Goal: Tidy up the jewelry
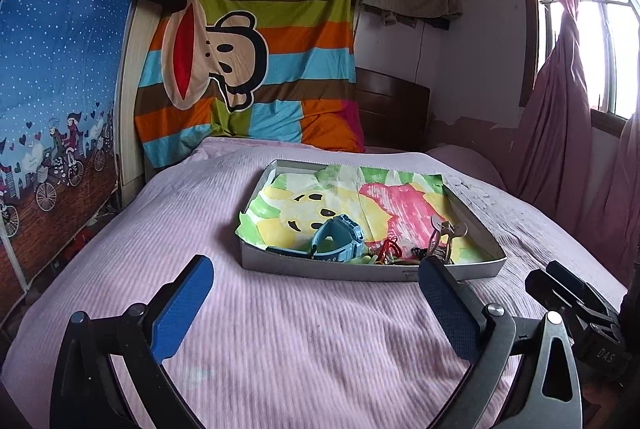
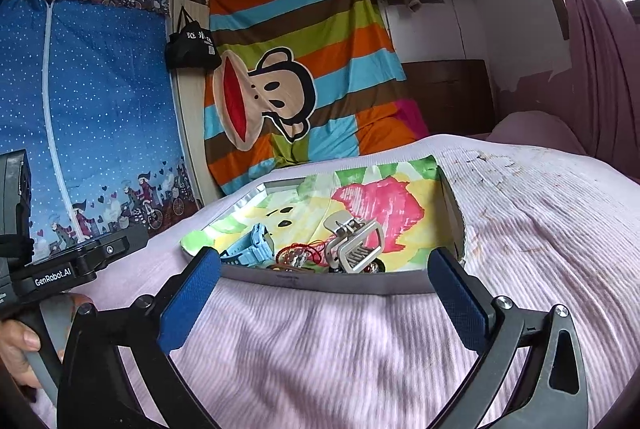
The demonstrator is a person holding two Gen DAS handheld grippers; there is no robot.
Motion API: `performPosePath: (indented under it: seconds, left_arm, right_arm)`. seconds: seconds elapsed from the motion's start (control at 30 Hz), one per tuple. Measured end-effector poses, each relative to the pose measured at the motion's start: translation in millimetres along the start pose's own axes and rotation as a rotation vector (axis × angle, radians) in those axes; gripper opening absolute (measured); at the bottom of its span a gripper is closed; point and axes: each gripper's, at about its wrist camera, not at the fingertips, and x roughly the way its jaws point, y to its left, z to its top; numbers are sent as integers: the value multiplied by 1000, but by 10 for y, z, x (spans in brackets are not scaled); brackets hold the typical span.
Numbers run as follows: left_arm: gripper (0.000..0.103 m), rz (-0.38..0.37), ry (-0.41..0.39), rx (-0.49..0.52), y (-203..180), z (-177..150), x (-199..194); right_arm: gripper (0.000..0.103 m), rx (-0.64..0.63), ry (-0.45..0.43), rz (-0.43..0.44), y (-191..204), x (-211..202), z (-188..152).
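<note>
A shallow grey tray [image 1: 332, 270] lined with colourful cartoon paper lies on the pink bed. At its near edge sit a blue watch [image 1: 340, 233], a red cord piece [image 1: 390, 248] and a silver hair clip [image 1: 446, 235]. My left gripper [image 1: 316, 269] hovers over the bedspread just short of the tray, jaws wide open with nothing between them. In the right wrist view the tray [image 2: 320, 280], the blue watch [image 2: 250, 249], red beaded string [image 2: 298, 252] and silver clip [image 2: 354, 243] lie just beyond my right gripper [image 2: 324, 261], also open and holding nothing.
The pink ribbed bedspread [image 1: 280, 329] spreads around the tray. A striped monkey sheet [image 1: 248, 53] hangs behind, a blue wardrobe cover [image 1: 52, 69] on the left, pink curtains [image 1: 560, 109] on the right. A hand [image 2: 16, 345] holds the other gripper's handle at left.
</note>
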Motion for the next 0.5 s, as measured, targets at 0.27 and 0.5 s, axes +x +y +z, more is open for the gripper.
performPosePath:
  seconds: [0.27, 0.5]
  left_arm:
    - [103, 8, -27, 40, -18, -184, -278]
    - [103, 11, -17, 48, 24, -330, -431]
  right_arm:
    - [102, 4, 7, -14, 63, -280, -236]
    - [102, 5, -11, -30, 113, -513, -305]
